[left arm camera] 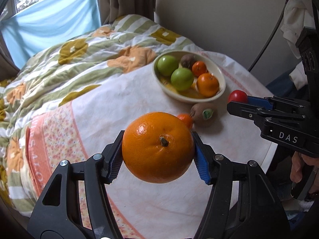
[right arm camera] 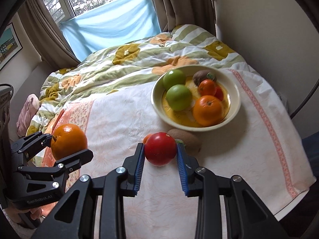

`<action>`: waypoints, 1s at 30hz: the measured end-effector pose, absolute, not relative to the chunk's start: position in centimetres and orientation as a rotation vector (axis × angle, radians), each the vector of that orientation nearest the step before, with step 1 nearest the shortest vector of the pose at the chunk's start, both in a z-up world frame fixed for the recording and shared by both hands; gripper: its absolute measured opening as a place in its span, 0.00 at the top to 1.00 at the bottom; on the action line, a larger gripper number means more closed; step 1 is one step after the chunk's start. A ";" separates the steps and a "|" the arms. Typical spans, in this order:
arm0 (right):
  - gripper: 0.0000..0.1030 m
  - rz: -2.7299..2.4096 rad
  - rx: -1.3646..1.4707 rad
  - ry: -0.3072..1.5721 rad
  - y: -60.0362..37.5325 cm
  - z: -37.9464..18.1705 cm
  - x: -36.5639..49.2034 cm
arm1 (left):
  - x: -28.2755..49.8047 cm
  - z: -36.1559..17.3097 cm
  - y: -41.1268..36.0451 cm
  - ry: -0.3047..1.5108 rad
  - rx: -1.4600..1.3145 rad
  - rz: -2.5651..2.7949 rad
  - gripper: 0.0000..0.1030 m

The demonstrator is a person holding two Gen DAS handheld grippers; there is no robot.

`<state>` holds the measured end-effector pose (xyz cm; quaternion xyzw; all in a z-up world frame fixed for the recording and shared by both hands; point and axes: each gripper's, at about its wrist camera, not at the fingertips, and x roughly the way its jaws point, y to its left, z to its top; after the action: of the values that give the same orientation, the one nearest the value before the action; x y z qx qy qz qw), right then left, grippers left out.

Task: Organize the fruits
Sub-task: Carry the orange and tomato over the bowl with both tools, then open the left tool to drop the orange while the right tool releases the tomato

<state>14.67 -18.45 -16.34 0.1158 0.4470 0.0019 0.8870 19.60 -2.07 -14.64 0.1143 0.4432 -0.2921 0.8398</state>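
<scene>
While the orange (left arm camera: 158, 147) is clamped in the left gripper (left arm camera: 158, 155) and the red fruit (right arm camera: 160, 148) in the right gripper (right arm camera: 160, 159), both raised off the cloth, carriage to the bowl (right arm camera: 236, 99) is judged the next requirement.

Soft window daylight (fisheye-warped edges)

Your left gripper (left arm camera: 158, 155) clamping a big orange (left arm camera: 158, 147) above the cloth-covered table (left arm camera: 127, 99), your right gripper (left arm camera: 237, 99) pinching a red tomato (left arm camera: 237, 96) beside the bowl (left arm camera: 220, 73), a kiwi (left arm camera: 202, 115) lying just below the bowl.
</scene>
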 end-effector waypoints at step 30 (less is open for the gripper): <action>0.72 0.156 0.167 0.943 -34.5 -16.9 24.4 | 31.7 -16.7 -20.3 0.922 0.185 -0.525 0.36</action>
<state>24.43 -34.48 -16.86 0.0801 0.4531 0.0751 0.8847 31.69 -20.32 -16.70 0.0879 0.4389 -0.2501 0.8585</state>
